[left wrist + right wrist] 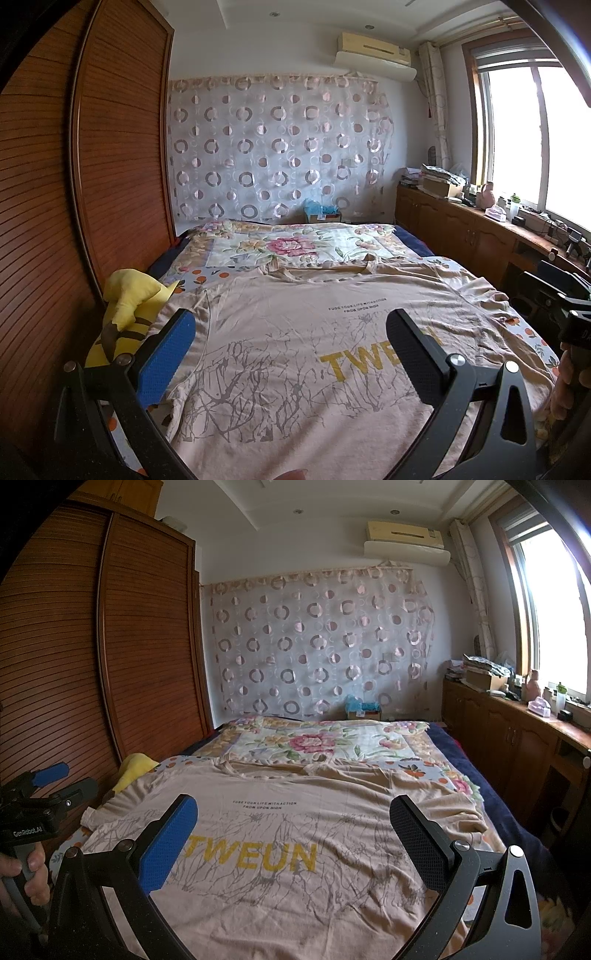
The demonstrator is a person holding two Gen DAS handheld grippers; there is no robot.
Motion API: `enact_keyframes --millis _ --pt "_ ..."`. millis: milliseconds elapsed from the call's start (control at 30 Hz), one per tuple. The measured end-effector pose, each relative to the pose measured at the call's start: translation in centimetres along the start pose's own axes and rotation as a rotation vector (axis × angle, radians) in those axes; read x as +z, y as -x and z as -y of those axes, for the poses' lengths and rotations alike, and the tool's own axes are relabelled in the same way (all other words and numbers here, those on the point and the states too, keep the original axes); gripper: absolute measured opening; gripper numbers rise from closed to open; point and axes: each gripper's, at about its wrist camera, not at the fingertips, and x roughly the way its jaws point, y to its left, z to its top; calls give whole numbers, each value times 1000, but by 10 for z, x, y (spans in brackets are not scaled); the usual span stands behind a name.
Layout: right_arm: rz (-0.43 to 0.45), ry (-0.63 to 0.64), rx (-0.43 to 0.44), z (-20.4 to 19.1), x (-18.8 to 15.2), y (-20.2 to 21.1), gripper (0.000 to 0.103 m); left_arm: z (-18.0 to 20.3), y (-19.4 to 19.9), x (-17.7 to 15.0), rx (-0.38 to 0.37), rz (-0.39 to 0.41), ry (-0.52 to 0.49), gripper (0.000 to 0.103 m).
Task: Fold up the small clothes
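Shirt [295, 332] lies flat on bed [413, 243], front up, collar far & hem near, right under both grippers, w/ left gripper [291, 347] & right gripper [295, 834] both wide open, holding nothing, each nearest its own side.
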Motion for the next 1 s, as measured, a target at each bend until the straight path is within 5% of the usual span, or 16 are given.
enact_keyframes --millis 1000 --pt "4 2 -1 -1 -1 0 103 -1 1 2 3 6 -2 103"
